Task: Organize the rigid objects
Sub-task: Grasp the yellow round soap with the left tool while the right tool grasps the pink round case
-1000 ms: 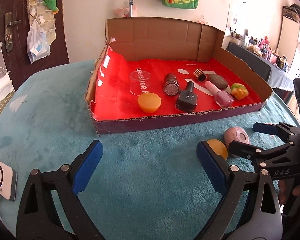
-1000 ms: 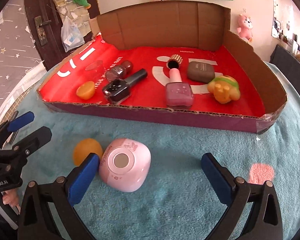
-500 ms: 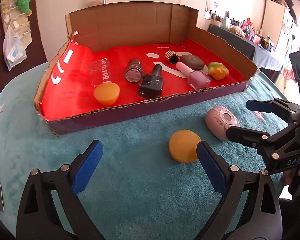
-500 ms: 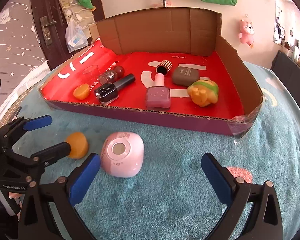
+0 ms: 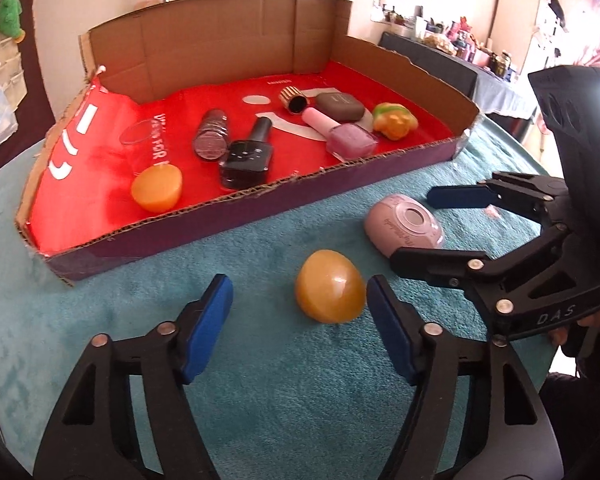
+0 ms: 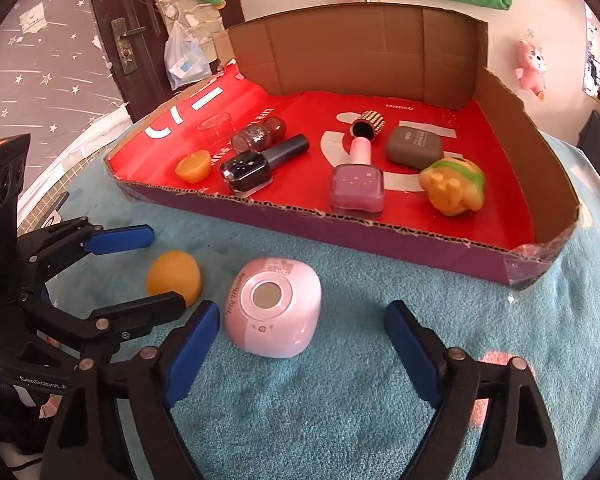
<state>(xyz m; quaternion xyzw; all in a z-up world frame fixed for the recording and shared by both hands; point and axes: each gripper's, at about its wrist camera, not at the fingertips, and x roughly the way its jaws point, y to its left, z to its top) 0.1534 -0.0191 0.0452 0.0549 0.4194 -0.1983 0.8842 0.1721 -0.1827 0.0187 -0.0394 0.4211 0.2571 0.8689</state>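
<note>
Orange egg-shaped piece (image 5: 330,293) lies on teal table cloth (image 5: 100,340) outside cardboard tray (image 5: 260,204), just beside pink rounded case (image 5: 405,232).

Left claw (image 5: 298,326) spread wide, egg between pads, near right pad (image 5: 388,336); half second ago egg sat farther ahead, so claw has closed in.

Right wrist view alone shows case's front face (image 6: 274,310); right claw (image 6: 298,340) wide, case between fingers, untouched.

Both claws low, level over cloth, angled toward each other.

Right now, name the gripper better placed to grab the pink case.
Right. The right gripper is open with the pink case between its fingers; the left gripper faces the yellow egg instead.
</note>
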